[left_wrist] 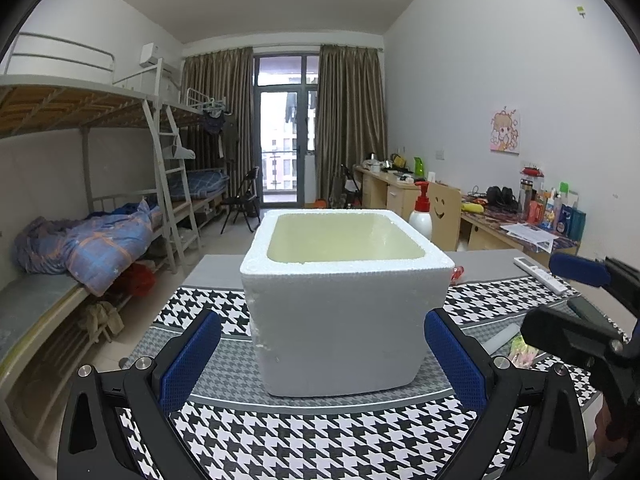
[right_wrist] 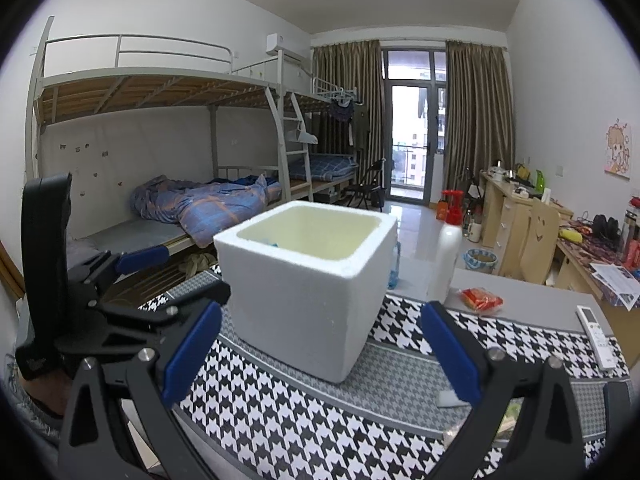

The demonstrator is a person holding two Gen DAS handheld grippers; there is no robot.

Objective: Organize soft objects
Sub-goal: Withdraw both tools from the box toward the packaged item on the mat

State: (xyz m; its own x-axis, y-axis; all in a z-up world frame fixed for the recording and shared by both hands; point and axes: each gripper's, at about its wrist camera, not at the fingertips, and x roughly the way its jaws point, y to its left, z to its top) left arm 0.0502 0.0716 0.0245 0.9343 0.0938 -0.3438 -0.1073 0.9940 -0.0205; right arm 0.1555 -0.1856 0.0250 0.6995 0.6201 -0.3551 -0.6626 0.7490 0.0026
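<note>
Dorm-room surface (left_wrist: 224, 444) in houndstooth: we hover the left tool (left_wrist: 322, 356) and right tool (right_wrist: 320, 354), both spread wide and empty, before the foam box (left_wrist: 340, 312). Something blue (right_wrist: 273, 245) peeks inside; red packet (right_wrist: 481, 300) waits outside, so sorting looks barely begun.

- left gripper (left_wrist: 322, 356): black angular plastic arms; textured blue rubber finger pads (left_wrist: 190, 360); round silver screws
- right gripper (right_wrist: 320, 354): same black arms, blue pads, silver screws

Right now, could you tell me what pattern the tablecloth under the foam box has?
Black-and-white houndstooth tablecloth, clearest in the left wrist view.
</note>
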